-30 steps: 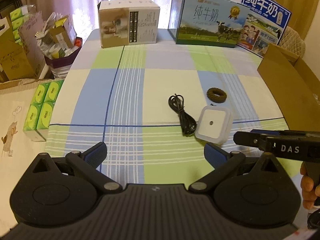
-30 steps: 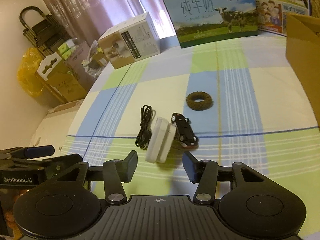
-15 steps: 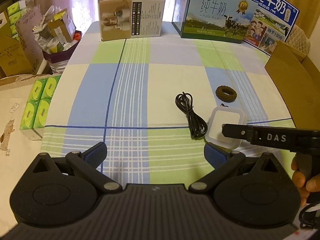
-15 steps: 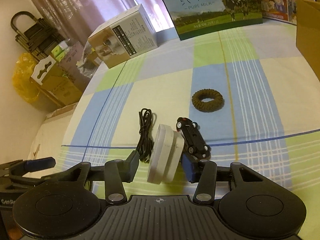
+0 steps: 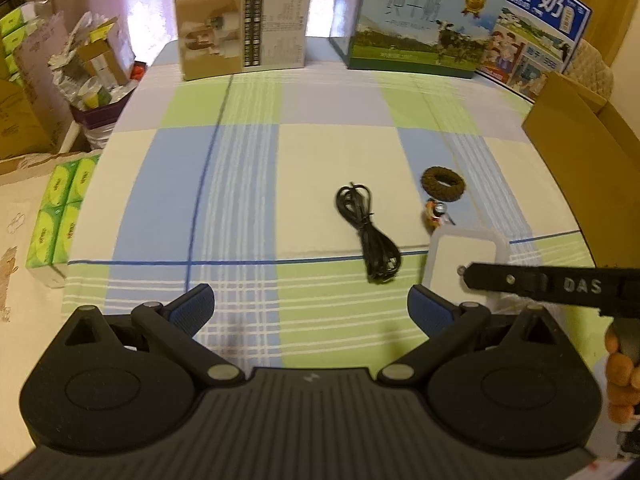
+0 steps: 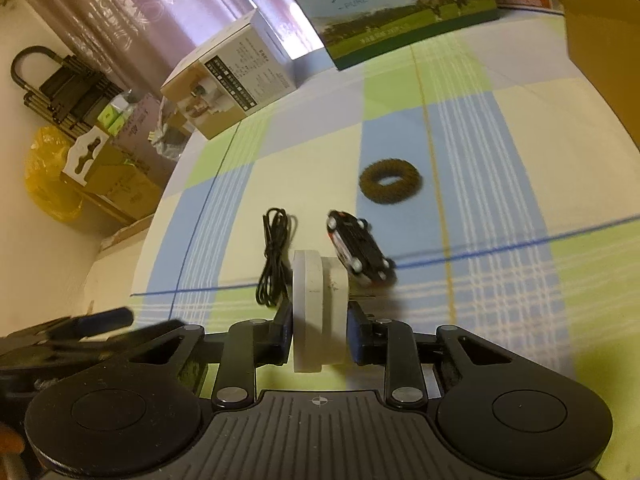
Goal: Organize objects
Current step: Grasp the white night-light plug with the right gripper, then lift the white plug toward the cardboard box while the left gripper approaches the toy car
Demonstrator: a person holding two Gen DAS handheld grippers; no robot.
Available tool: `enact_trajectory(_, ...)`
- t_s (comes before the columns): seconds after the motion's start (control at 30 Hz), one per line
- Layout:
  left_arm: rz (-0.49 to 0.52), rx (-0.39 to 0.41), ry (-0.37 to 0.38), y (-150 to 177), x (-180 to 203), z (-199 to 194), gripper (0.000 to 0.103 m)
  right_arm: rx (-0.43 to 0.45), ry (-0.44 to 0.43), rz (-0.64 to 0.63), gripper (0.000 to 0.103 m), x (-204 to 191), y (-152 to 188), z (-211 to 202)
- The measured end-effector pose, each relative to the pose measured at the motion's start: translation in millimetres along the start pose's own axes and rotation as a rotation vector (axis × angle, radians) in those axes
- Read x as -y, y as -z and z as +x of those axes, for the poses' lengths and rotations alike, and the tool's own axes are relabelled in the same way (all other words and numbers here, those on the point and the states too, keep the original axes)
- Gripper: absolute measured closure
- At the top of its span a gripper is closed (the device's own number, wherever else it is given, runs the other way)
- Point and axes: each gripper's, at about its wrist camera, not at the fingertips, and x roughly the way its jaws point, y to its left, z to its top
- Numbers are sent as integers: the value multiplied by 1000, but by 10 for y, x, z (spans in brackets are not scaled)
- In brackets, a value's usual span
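Note:
A white square night light [image 6: 316,312] stands on edge on the checked tablecloth, and my right gripper [image 6: 318,338] is shut on its two flat faces. Just behind the light a black toy car [image 6: 358,250] lies tilted against it. Further back rests a brown woven ring [image 6: 390,181], and a coiled black cable [image 6: 274,256] lies to the left. In the left wrist view my left gripper [image 5: 312,306] hovers open over the near table edge with nothing in it. There the night light [image 5: 460,258] shows at right, the right gripper's finger [image 5: 520,282] across it.
An open cardboard box [image 5: 580,152] stands at the table's right edge. A white product box [image 5: 244,48] and milk cartons [image 5: 424,28] line the far edge. Green tissue packs [image 5: 60,216] and boxes of clutter sit on the floor to the left.
My right gripper moved forward around the night light and shut on it; the light now stands straighter. The left gripper stayed open and shifted slightly.

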Motion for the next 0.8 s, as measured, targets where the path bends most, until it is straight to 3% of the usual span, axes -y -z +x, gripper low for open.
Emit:
enact_trajectory(0.17,55,14,66,-28,157,51,2,11,27,28,79,161,91,-300)
enact_trajectory(0.43,205,59,159,-101,543,215,2,90,154,119,79,532,120,-691)
enact_trajectory(0.8,451,85,220,-247,961,611,2,118,229,167,79,808,39,-802)
